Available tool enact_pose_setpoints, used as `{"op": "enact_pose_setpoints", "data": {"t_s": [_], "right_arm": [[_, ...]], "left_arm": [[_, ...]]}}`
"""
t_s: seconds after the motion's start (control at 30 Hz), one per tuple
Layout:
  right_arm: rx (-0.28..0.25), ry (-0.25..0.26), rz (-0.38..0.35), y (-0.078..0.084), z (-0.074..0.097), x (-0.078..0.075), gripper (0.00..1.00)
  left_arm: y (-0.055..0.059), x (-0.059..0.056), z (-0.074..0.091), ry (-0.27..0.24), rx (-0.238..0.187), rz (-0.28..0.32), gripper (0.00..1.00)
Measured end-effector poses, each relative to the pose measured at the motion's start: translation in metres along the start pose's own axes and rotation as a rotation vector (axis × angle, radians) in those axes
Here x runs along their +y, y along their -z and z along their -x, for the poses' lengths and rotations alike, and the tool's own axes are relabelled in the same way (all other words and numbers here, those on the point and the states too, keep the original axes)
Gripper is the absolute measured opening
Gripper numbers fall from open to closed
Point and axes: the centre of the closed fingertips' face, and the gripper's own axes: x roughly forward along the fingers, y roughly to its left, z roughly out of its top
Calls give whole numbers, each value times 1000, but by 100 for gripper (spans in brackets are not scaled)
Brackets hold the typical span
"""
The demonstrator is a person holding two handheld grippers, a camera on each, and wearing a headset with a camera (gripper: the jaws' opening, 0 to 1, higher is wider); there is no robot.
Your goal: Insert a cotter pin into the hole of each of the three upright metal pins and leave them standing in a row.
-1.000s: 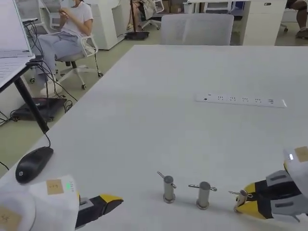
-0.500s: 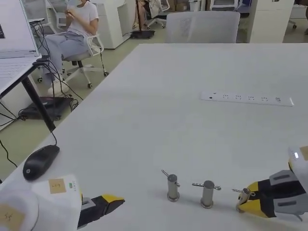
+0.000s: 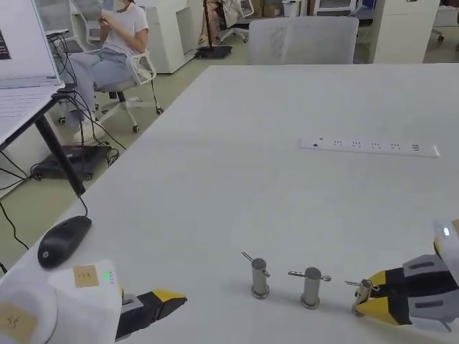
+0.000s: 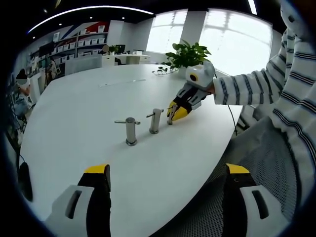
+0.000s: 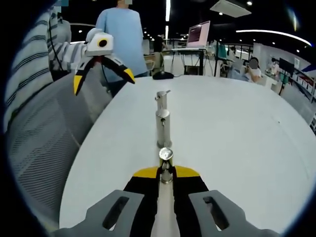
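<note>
Evidently the right gripper [image 5: 166,174] clenches the stiff, smooth, probably tippy metal pin [image 5: 166,157] between its jaws low down, a sound hold; the left gripper [image 4: 167,170] gapes released.

The right gripper [image 3: 362,298] pinches a metal pin [image 3: 364,289]. Two more metal pins [image 3: 311,287], each crossed by a cotter pin [image 3: 298,274], stand upright between it and the left gripper [image 3: 173,301], nearer the right.

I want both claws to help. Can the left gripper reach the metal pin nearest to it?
Probably yes. The left gripper hangs open, facing the nearest pin, with bare table between them. The right gripper grips the far pin, well out of the way.
</note>
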Motion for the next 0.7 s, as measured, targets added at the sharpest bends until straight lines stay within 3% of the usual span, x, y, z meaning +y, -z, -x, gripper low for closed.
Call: {"op": "enact_pose_setpoints", "data": {"t_s": [0.7], "right_arm": [[-20,34,-31,4,6,1,19]], "left_arm": [[1,0,0,-1,1,-6,96]]}}
